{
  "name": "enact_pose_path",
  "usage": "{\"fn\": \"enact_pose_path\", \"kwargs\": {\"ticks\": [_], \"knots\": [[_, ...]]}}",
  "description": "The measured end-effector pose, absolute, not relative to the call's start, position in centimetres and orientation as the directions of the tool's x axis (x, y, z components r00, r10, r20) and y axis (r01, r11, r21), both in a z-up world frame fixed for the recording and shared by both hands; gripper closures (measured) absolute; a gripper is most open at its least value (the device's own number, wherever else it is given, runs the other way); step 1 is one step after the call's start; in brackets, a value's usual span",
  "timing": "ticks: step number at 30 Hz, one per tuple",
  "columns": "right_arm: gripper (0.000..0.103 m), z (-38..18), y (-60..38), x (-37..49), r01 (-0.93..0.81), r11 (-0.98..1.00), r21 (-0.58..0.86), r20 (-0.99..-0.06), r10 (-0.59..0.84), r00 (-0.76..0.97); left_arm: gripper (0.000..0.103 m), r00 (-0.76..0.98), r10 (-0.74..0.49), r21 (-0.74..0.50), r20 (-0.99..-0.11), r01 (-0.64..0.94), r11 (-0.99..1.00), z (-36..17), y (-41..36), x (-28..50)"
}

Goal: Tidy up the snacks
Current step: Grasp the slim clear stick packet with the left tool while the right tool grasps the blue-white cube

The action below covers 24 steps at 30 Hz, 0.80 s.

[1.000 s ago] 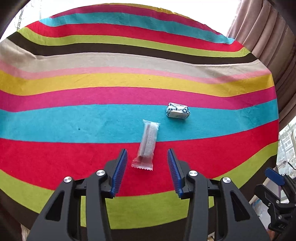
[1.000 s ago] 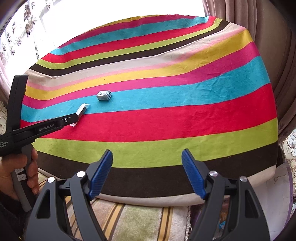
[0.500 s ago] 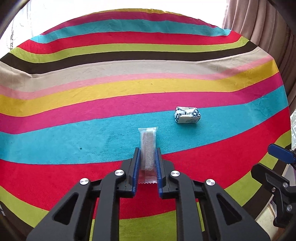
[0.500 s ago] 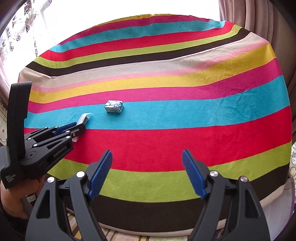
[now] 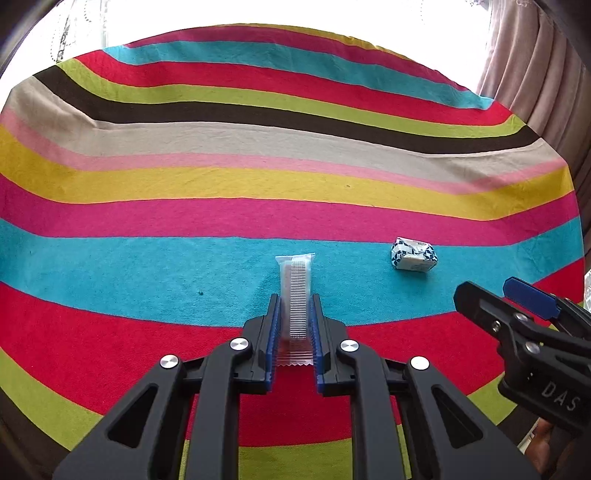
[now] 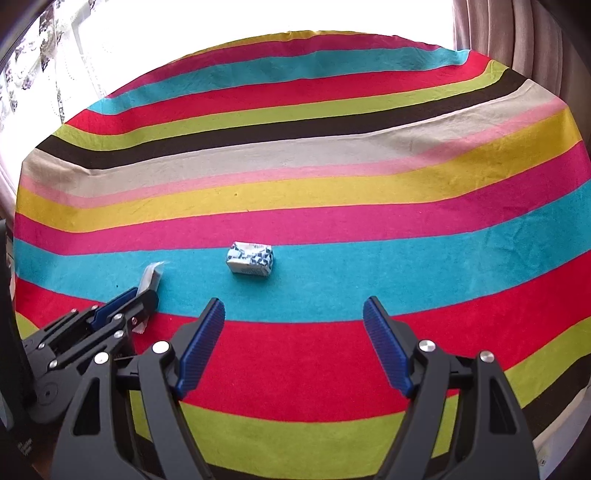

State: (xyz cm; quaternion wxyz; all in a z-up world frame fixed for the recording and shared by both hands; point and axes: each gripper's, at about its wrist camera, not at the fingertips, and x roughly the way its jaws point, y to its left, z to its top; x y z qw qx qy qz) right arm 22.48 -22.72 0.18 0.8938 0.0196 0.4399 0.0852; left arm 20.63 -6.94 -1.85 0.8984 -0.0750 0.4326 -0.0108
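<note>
A long clear-wrapped wafer snack [image 5: 295, 288] lies over the turquoise and red stripes of the striped cloth [image 5: 258, 177]. My left gripper [image 5: 294, 306] is shut on its near half; in the right wrist view it [image 6: 142, 295] holds the wafer snack [image 6: 150, 276] at the left. A small blue-and-white patterned snack box [image 6: 250, 258] lies on the turquoise stripe, ahead and left of my right gripper [image 6: 293, 314], which is open and empty above the red stripe. The box also shows in the left wrist view [image 5: 413, 254], with the right gripper's tip [image 5: 487, 299] near it.
The striped cloth [image 6: 332, 155] covers the whole work surface. Beige curtains [image 5: 535, 74] hang at the back right, also seen in the right wrist view [image 6: 517, 33]. A bright window runs along the far edge.
My left gripper closed on the wafer snack and now holds it. My right gripper moved forward over the cloth, closer to the patterned box, and stayed open.
</note>
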Motion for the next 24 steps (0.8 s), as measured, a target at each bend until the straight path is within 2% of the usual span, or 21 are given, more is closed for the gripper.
{"fn": "enact_pose_path", "kwargs": {"ticks": [13, 14, 17, 22, 24], "knots": [[0.027, -1.3, -19.8, 25.7, -0.139, 0.989, 0.058, -0.787, 0.131, 0.603, 0.09, 0.648, -0.055, -0.188, -0.76, -0.139, 0.972, -1.8, -4.6, 20.0], [0.033, -1.5, -19.8, 25.8, -0.137, 0.989, 0.053, -0.79, 0.126, 0.599, 0.09, 0.648, -0.056, -0.191, -0.76, -0.14, 0.972, -1.9, -4.5, 20.0], [0.042, -1.9, -19.8, 26.2, -0.129, 0.99, 0.051, -0.802, 0.117, 0.586, 0.09, 0.649, -0.059, -0.194, -0.759, -0.139, 0.971, -1.9, -4.4, 20.0], [0.045, -2.3, -19.6, 26.6, -0.125, 0.992, 0.036, -0.805, 0.103, 0.585, 0.089, 0.649, -0.058, -0.193, -0.759, -0.138, 0.971, -1.8, -4.4, 20.1], [0.056, -2.3, -19.5, 26.6, -0.128, 0.992, 0.018, -0.801, 0.091, 0.592, 0.09, 0.649, -0.057, -0.191, -0.759, -0.138, 0.972, -1.8, -4.4, 20.1]]}}
